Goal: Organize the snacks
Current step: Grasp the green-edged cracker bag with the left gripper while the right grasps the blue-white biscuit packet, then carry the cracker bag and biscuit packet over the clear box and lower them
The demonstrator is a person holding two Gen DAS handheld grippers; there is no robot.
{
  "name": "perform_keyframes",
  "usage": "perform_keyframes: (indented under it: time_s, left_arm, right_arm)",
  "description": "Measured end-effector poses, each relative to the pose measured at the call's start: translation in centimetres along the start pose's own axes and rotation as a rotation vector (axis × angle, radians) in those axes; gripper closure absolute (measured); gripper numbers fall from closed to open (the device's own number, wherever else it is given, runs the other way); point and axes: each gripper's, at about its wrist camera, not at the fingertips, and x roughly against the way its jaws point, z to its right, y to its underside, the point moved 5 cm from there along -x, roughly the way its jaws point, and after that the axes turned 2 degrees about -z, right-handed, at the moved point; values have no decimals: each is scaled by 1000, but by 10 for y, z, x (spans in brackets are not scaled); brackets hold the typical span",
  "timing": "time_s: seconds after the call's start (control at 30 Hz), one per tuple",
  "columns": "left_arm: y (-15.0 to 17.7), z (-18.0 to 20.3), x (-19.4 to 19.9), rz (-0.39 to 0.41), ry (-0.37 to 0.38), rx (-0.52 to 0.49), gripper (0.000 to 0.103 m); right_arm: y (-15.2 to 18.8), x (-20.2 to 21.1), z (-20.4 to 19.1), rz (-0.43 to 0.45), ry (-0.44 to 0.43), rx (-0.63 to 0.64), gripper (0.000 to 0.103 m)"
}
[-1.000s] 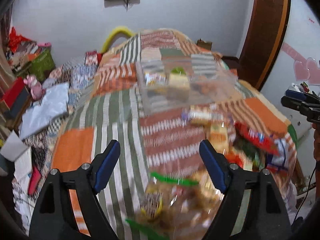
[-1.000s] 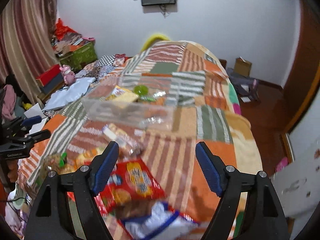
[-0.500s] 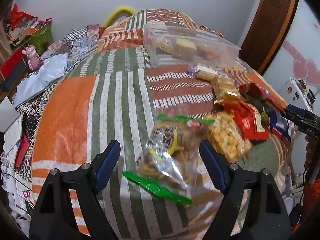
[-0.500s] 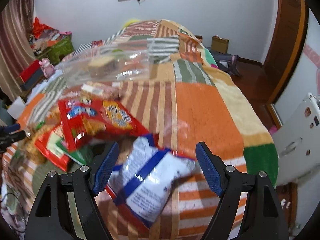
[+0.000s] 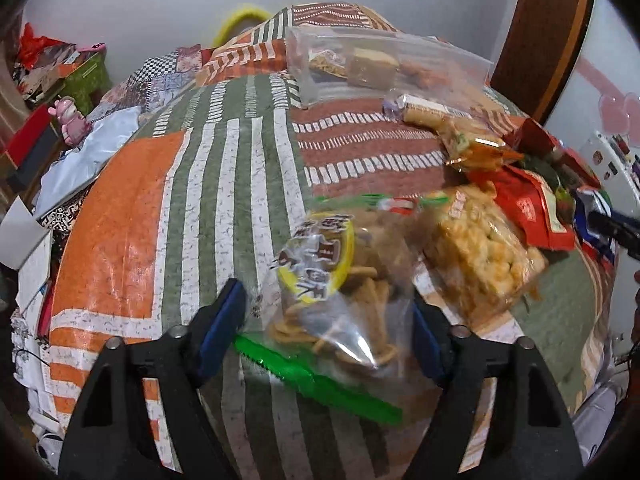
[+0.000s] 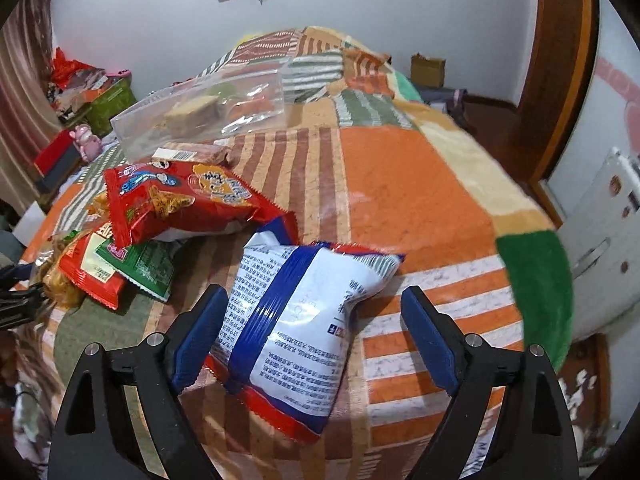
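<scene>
My left gripper (image 5: 326, 324) is open, its blue pads on either side of a clear snack bag with green edges and a yellow label (image 5: 336, 292) lying on the patchwork bedspread. A bag of yellow puffs (image 5: 480, 256) lies just right of it. My right gripper (image 6: 314, 332) is open around a white, blue and red packet (image 6: 304, 312). Red snack packets (image 6: 180, 204) lie to its left. A clear plastic box (image 5: 384, 64) holding a few snacks stands farther up the bed; it also shows in the right wrist view (image 6: 200, 112).
A wrapped biscuit roll (image 5: 424, 114) and more red packets (image 5: 528, 196) lie between the pile and the box. Clutter and a pink toy (image 5: 70, 124) sit left of the bed. A wooden door (image 6: 560, 60) and a white cabinet (image 6: 600, 240) stand at right.
Both grippers have come down and forward over the bed. The clear green-edged bag now lies between the left pads, and the white and blue packet lies between the right pads.
</scene>
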Motion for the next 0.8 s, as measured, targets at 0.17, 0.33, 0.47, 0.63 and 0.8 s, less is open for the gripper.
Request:
perform_keyframes:
  time_s: [0.17, 0.33, 0.47, 0.63, 0.8]
  left_arm:
    - [-5, 2, -2, 27, -15, -6, 42]
    - [-7, 1, 0, 45, -20, 0, 48]
    - [-15, -2, 9, 82, -31, 14, 48]
    - [-33, -3, 23, 128, -21, 36, 48]
    - [-56, 1, 34, 177, -7, 42, 48]
  right_arm:
    - [2, -7, -1, -11, -71, -46, 33]
    - [-3, -3, 0, 12, -79, -41, 51]
    - [-9, 1, 3, 35, -68, -39, 55]
    - [-25, 8, 2, 76, -66, -31, 56]
    - [-54, 18, -2, 137, -69, -16, 56]
